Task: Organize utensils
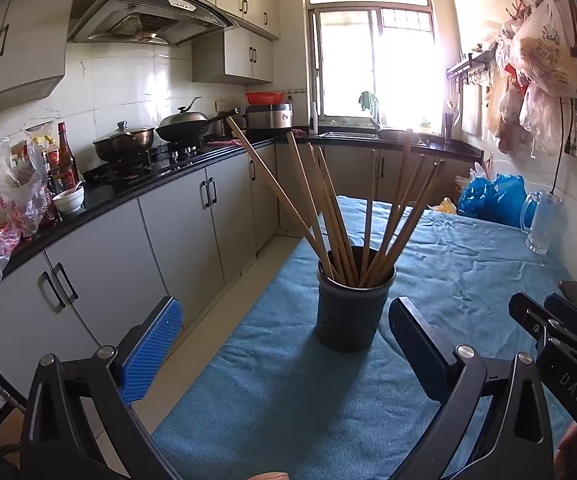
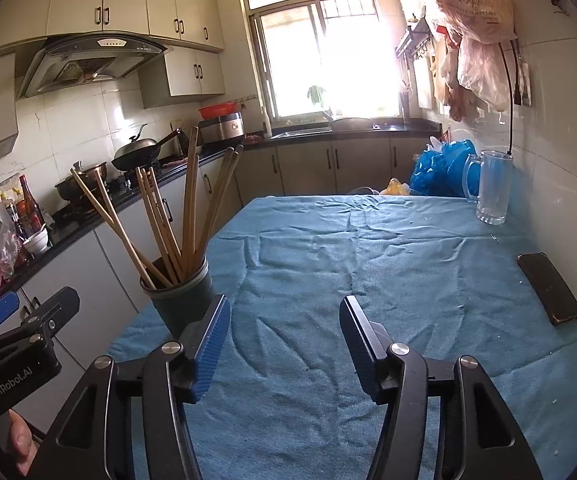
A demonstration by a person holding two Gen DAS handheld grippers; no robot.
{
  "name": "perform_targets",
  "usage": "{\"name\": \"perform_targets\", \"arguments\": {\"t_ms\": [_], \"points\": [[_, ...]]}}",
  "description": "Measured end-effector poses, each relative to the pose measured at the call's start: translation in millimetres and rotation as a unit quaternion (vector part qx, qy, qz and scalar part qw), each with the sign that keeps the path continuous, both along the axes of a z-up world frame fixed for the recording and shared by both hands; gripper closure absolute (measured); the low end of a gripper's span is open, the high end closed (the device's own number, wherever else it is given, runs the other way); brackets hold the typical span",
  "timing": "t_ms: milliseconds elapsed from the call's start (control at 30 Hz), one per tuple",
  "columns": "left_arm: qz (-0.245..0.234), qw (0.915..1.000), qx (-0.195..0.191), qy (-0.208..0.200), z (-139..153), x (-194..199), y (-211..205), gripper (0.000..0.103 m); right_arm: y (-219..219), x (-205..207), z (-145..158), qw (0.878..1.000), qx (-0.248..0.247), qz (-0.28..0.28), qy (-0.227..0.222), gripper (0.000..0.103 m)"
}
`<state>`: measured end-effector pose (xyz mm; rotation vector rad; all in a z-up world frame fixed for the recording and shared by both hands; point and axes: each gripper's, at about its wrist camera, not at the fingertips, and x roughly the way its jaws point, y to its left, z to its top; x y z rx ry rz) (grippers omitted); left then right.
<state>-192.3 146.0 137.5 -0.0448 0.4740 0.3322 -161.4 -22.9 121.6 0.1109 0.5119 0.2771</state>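
Blue tablecloth [image 2: 368, 280]; phone [image 2: 550, 288]; glass mug [image 2: 492, 188]

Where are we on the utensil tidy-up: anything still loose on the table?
Done, by the look of it: the chopsticks all stand in the dark holder on the blue cloth. In hand: nothing; the left gripper and right gripper are both open and empty. Left: no loose utensil shows, only a phone and glass mug.

A home kitchen. A range hood [image 1: 148, 16] hangs over a gas stove with a wok [image 1: 184, 124] and a lidded pot [image 1: 124, 140]. Cabinets [image 1: 176, 216] run under a black counter [image 1: 128, 188] crowded with sauce bottles [image 1: 64, 156]; a sink [image 1: 348, 134] sits below the window [image 1: 372, 60], and plastic bags [image 1: 540, 60] hang on wall hooks.
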Motion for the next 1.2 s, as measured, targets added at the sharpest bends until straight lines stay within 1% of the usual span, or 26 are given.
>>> {"name": "perform_targets", "arguments": {"t_ms": [300,533,1200], "points": [[0.0,0.9997,-0.018,0.018,-8.5,3.7,4.0,0.0,2.3,-2.6,0.5,1.0,-0.005,-0.008,-0.009,0.04],[0.002,0.9991,-0.032,0.029,-14.0,7.1,8.5,0.0,8.5,-3.8,-1.1,1.0,-0.014,-0.003,-0.012,0.039],[-0.004,0.9972,-0.05,0.055,-26.5,17.7,17.6,0.0,16.4,0.5,-6.5,1.0,-0.024,0.005,-0.008,0.036]]}}
